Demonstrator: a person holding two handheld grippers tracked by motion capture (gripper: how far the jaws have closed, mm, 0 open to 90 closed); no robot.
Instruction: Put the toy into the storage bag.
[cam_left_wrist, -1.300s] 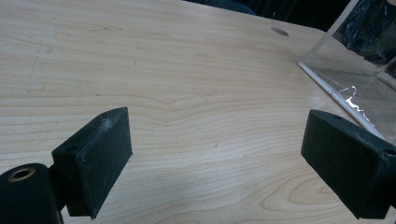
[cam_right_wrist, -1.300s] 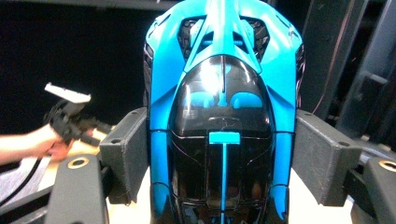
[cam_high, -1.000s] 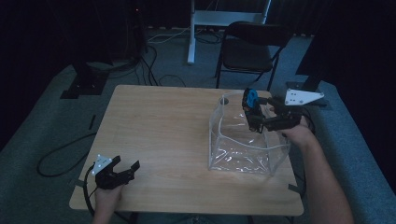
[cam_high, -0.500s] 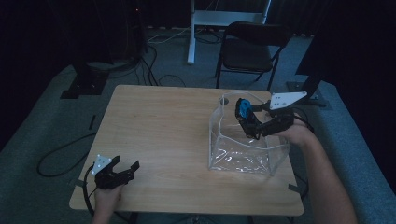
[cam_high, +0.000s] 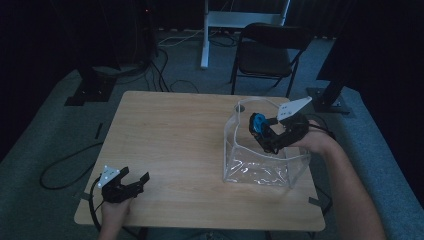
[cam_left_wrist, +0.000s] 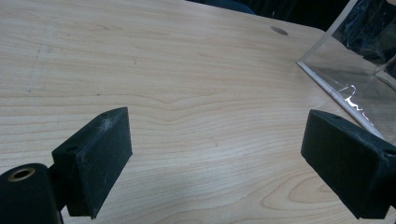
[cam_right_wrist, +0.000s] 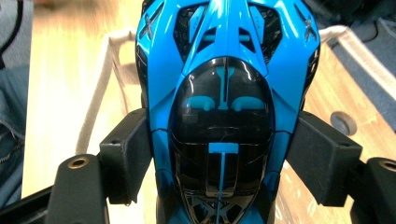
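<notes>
A blue and black toy car is clamped between the pads of my right gripper, which is shut on its sides. In the high view the right gripper holds the toy car above the open top of a clear plastic box at the right of the wooden table. My left gripper rests near the table's front left corner, open, with nothing between its pads. In its view one corner of the clear box shows at the upper right.
A dark folding chair stands behind the table, beside a white post. Cables trail on the grey floor at the left. A small round hole marks the table's far side.
My right gripper has carried the toy car leftward and slightly down, from the box's far right edge to above its opening. The left gripper has stayed put.
</notes>
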